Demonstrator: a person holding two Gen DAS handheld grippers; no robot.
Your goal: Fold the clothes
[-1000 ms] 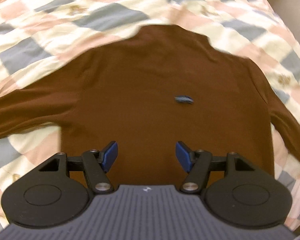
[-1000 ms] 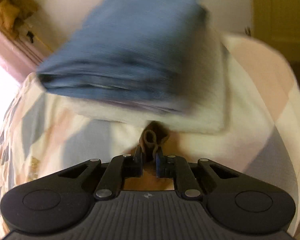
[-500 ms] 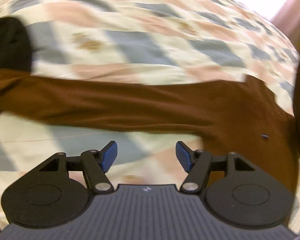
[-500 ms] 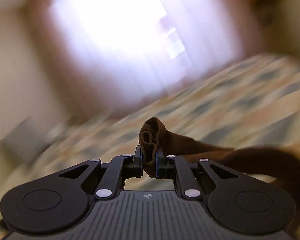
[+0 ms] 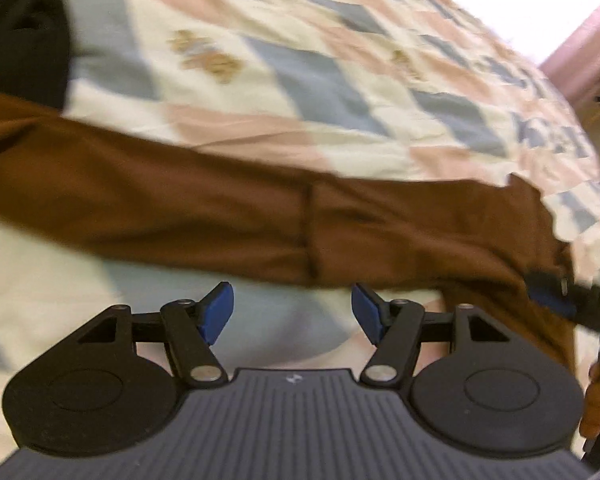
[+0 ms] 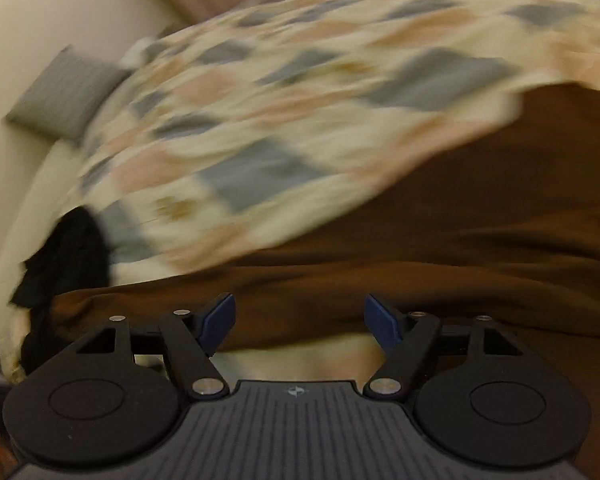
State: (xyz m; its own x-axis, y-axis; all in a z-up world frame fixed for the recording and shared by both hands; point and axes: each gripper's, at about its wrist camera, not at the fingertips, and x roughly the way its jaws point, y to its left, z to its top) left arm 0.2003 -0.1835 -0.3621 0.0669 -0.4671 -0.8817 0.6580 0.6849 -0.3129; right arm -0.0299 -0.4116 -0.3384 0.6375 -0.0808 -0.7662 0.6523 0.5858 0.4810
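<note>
- Black garment (image 5: 20,36) bunched at far left of left wrist view, on the patchwork quilt (image 5: 300,60) of a bed.
- Brown top (image 5: 180,216) lying on that quilt, one long sleeve stretched flat across the middle of the view from left edge to right, with a seam crossing it about midway.
- Left hand-held gripper (image 5: 292,312) low and central, blue-padded jaws spread wide, empty, just short of the sleeve's near edge and not touching it.
- Right hand-held gripper's blue pad showing at right edge of left wrist view, against the sleeve's far end; contact there too blurred to judge.
- Fingers of a person's hand (image 5: 596,404) at lower right corner, wrapped round a dark handle.
- Grey pillow (image 6: 66,94) at upper left of right wrist view, against a pale wall.
- Same black garment (image 6: 68,256) at left, draped at the quilt's edge.
- Quilt (image 6: 300,100) blurred, filling upper middle in cream, pink and grey patches.
- Brown top (image 6: 460,240) spread over lower middle and right, gently wrinkled.
- Right hand-held gripper (image 6: 300,322) at bottom centre, jaws parted wide, nothing between them, tips over the brown cloth's near edge.
</note>
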